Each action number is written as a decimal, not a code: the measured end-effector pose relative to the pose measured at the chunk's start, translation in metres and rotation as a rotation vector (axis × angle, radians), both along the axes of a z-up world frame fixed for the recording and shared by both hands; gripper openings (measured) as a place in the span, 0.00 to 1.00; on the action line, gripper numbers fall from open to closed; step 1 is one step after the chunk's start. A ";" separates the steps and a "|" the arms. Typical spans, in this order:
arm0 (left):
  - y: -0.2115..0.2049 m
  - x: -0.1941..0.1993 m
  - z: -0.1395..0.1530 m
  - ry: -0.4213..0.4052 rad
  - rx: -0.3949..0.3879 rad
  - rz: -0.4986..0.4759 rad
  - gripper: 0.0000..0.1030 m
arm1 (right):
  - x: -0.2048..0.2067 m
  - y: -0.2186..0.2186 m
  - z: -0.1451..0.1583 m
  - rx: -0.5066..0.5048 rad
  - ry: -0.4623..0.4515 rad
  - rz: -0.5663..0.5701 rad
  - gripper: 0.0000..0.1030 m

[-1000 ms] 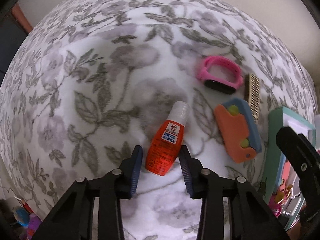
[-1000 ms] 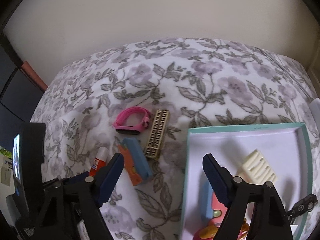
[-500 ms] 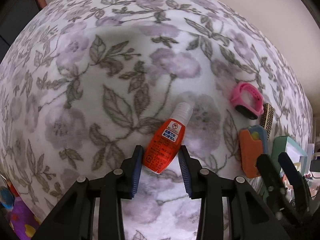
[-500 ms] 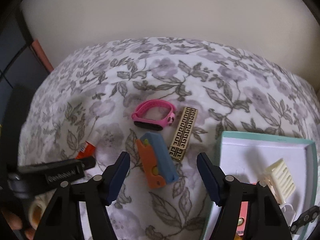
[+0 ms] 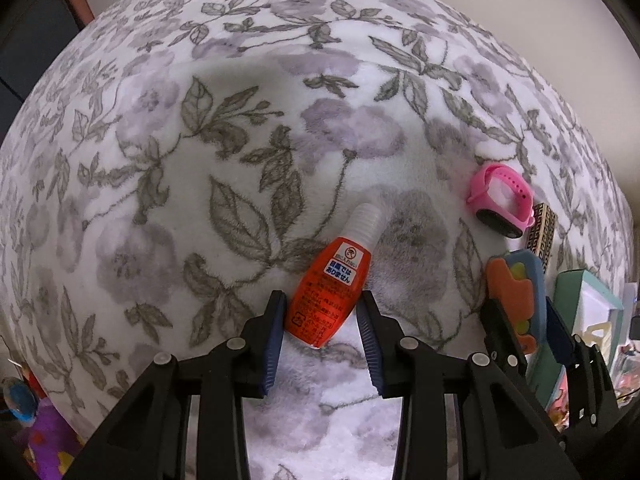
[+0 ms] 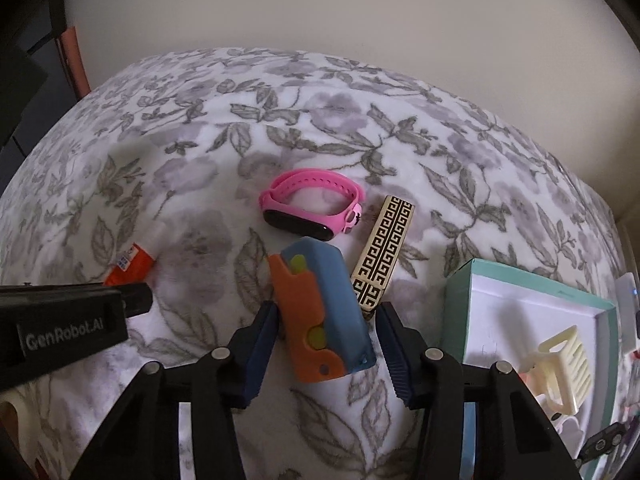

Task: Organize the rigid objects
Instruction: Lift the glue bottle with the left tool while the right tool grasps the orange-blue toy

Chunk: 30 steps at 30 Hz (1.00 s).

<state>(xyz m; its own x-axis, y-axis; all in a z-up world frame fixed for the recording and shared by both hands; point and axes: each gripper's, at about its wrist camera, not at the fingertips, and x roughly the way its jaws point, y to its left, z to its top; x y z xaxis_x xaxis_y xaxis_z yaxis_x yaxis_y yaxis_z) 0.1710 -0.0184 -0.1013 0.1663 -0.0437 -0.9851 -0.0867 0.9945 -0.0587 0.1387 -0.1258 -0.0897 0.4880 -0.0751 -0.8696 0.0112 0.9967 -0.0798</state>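
Flowered grey-and-white blanket [image 5: 248, 152] spread over a bed, seen from two gripper cameras.

Left gripper [image 5: 322, 322] pointing straight down, jaws part-way apart, pinching the lower body of a red bottle [image 5: 326, 294] with a clear cap; blue pads against both sides of the bottle, bottle lying on the blanket with cap pointing away.

Right gripper [image 6: 326, 342] tilted downward, jaws just now closing, set either side of an orange-and-blue block [image 6: 320, 320] lying flat on the blanket. Left pad touching or almost touching the orange edge; right pad apart from the blue edge, a small gap showing. Not yet a firm pinch.

Just beyond the block, a pink wristband [image 6: 312, 210] with a dark face. Beside it to the right, a cream bar with a black key pattern [image 6: 384, 256], its near end touching the block.

At right, a teal-rimmed white box [image 6: 460, 300] holding a cream comb-like piece [image 6: 564, 368].
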 end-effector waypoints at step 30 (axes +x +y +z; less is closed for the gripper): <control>0.035 0.001 0.028 -0.052 -0.137 0.061 0.29 | -0.006 -0.041 0.033 0.288 -0.070 -0.072 0.23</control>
<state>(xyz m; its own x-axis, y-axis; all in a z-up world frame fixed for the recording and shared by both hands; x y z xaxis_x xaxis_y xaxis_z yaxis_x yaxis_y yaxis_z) 0.1718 0.0163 -0.0736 0.2235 -0.1649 -0.9606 -0.1396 0.9700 -0.1990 0.1323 -0.1672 -0.0563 0.5498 0.1331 -0.8246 0.0777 0.9748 0.2091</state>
